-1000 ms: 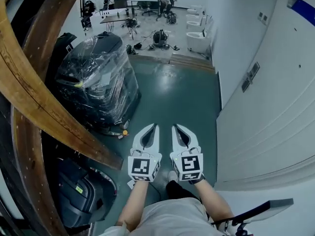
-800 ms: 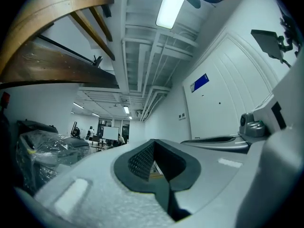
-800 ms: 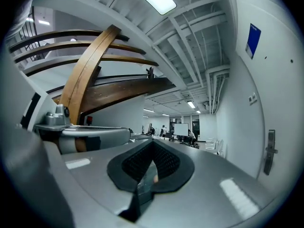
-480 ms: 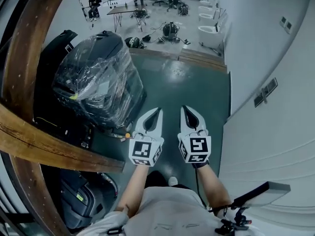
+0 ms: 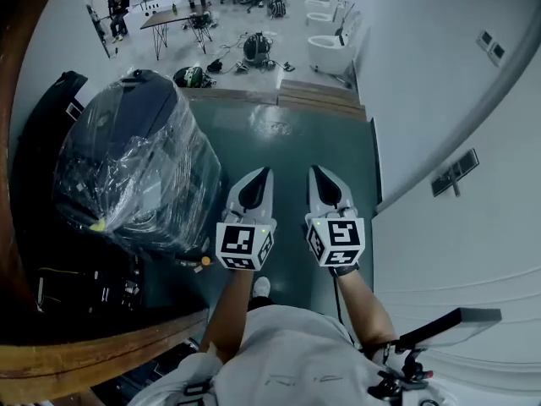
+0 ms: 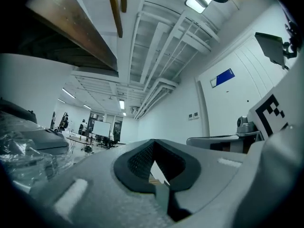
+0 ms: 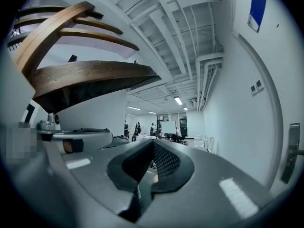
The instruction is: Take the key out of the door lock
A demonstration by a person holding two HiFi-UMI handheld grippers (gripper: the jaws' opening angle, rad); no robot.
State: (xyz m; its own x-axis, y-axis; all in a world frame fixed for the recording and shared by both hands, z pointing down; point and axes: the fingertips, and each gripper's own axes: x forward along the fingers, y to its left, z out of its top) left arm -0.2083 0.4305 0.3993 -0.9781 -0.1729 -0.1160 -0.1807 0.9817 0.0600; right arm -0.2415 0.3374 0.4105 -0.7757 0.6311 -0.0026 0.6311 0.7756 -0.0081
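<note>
Both clenched and empty: left claw [image 5: 264, 174], right claw [image 5: 316, 171], side by side. Floor [image 5: 292, 138] open ahead; wrapped machine [image 5: 127, 176] left of left claw, wall [image 5: 439, 83] right. Door handle [image 7: 290, 152] right of right claw; key too small to tell.

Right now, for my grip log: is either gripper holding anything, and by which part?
Nothing is held. The left gripper and the right gripper each have their jaws shut together with nothing between them.
</note>
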